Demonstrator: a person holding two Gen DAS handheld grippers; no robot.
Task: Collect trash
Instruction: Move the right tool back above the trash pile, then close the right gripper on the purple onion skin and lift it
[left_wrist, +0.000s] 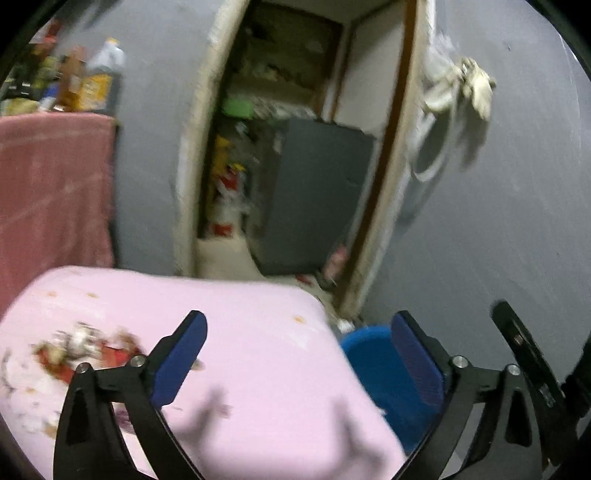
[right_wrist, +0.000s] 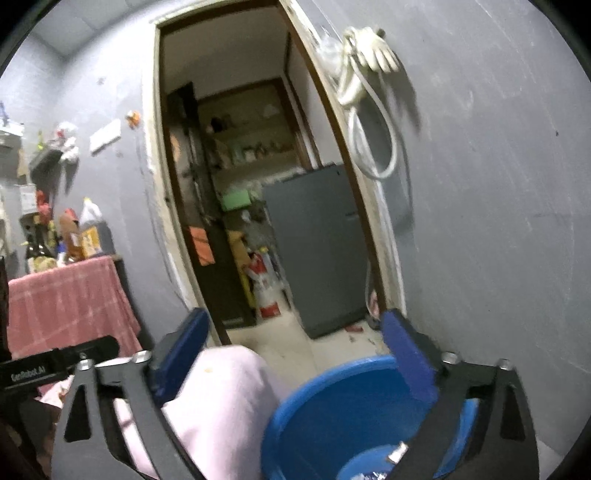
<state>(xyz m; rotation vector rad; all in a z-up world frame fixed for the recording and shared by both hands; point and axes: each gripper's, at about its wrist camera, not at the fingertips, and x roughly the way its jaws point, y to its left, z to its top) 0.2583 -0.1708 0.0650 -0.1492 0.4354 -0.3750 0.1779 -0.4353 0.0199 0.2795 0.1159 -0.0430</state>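
Right now I have the desk under its pale pink cloth (left_wrist: 240, 350) ahead of me, with the round blue plastic tub (right_wrist: 354, 410) just beside its edge and a few scraps already lying in the tub's bottom. The blurred heap of red and white wrappers and crumbs (left_wrist: 74, 354) sits on the cloth to my left, so I judge I am between pickups. Both my left tool (left_wrist: 299, 354) and right tool (right_wrist: 295, 354) are spread wide, holding nothing; next I should swing the left one onto that heap.
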